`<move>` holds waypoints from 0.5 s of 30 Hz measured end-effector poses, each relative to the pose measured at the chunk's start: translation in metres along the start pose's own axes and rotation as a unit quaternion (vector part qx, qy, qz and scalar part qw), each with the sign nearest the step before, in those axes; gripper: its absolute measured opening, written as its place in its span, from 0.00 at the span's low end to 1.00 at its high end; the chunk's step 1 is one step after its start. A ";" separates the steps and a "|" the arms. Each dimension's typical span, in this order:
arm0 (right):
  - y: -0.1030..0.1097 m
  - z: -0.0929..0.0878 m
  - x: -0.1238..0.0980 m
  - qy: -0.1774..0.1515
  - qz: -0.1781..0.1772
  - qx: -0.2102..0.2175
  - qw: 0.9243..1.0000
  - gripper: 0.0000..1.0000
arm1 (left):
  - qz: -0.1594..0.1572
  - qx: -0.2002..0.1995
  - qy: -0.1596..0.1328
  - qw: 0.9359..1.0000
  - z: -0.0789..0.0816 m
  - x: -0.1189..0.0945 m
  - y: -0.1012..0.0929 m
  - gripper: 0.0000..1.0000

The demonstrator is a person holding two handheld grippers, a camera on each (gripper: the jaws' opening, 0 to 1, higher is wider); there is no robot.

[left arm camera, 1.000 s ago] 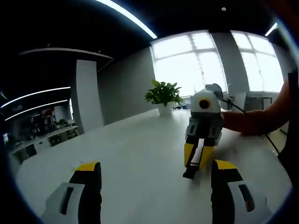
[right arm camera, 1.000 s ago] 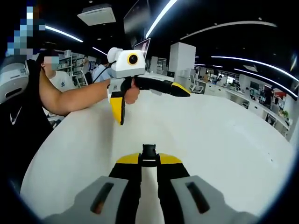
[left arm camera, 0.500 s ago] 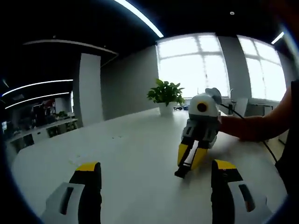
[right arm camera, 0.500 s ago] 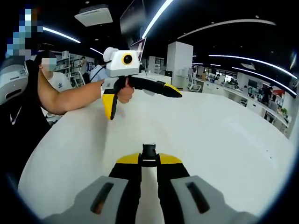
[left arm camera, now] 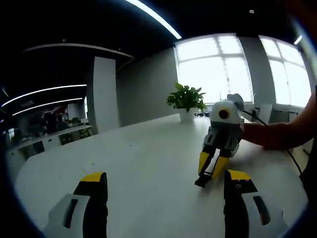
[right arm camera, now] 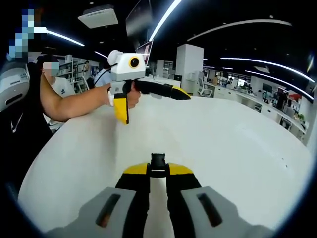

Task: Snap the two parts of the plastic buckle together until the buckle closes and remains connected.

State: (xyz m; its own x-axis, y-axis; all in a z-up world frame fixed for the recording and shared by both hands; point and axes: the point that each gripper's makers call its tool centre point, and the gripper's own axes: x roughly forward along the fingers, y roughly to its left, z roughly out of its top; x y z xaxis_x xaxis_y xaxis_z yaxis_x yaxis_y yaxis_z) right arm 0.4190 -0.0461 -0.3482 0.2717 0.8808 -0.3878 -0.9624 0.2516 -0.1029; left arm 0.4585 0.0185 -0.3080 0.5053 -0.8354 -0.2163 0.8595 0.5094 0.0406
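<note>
In the left gripper view, the left gripper (left arm camera: 166, 203) stood with its jaws spread wide and nothing between them, raised over the white table (left arm camera: 133, 168); to the right of its line, the right gripper (left arm camera: 212, 171) pointed down toward the table, its yellow jaws drawn close around a small dark piece at the tips. In the right gripper view, the left gripper (right arm camera: 171, 92) appeared at upper left, carried level in a hand (right arm camera: 130, 97), its jaws directed rightward across the view; at lower centre the right gripper (right arm camera: 158, 171) was closed on a black buckle part (right arm camera: 158, 162), which projected forward from between the jaw tips, its long axis running along the jaws.

Judgement: the held part lay ahead of and to the right of the left gripper's empty jaws; the second buckle part could not be located in either view, so its direction from either gripper could not be stated; the left gripper, being free, appeared the one available to fetch it.
</note>
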 end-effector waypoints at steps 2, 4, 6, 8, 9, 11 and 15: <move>-0.002 0.000 0.001 0.002 0.001 -0.001 1.000 0.10 | 0.002 0.000 0.002 1.000 -0.001 0.000 0.001 0.99; -0.004 0.000 0.003 0.002 0.003 0.000 1.000 0.10 | 0.002 -0.003 0.001 1.000 -0.001 0.000 0.001 0.99; -0.006 -0.001 0.003 0.004 0.003 0.000 1.000 0.10 | 0.002 -0.004 0.000 1.000 -0.001 -0.001 0.001 0.99; -0.009 -0.001 0.004 0.005 0.002 -0.001 1.000 0.10 | 0.004 -0.006 -0.001 1.000 -0.001 -0.001 0.001 0.99; -0.011 -0.002 0.004 0.006 0.002 -0.001 1.000 0.10 | 0.004 -0.006 -0.001 1.000 -0.001 -0.001 0.001 0.99; -0.015 -0.001 0.004 0.006 0.003 -0.001 1.000 0.10 | 0.005 -0.006 0.001 1.000 -0.003 0.000 0.001 0.99; -0.023 -0.002 0.008 0.006 0.006 -0.001 1.000 0.10 | 0.012 -0.007 0.003 1.000 -0.004 0.001 0.005 0.99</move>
State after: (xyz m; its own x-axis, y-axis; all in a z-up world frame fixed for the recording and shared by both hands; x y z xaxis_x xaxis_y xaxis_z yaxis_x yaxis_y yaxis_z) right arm 0.4433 -0.0460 -0.3503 0.2598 0.8788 -0.4002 -0.9656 0.2403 -0.0992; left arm 0.4627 0.0214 -0.3123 0.5246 -0.8223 -0.2204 0.8464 0.5316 0.0313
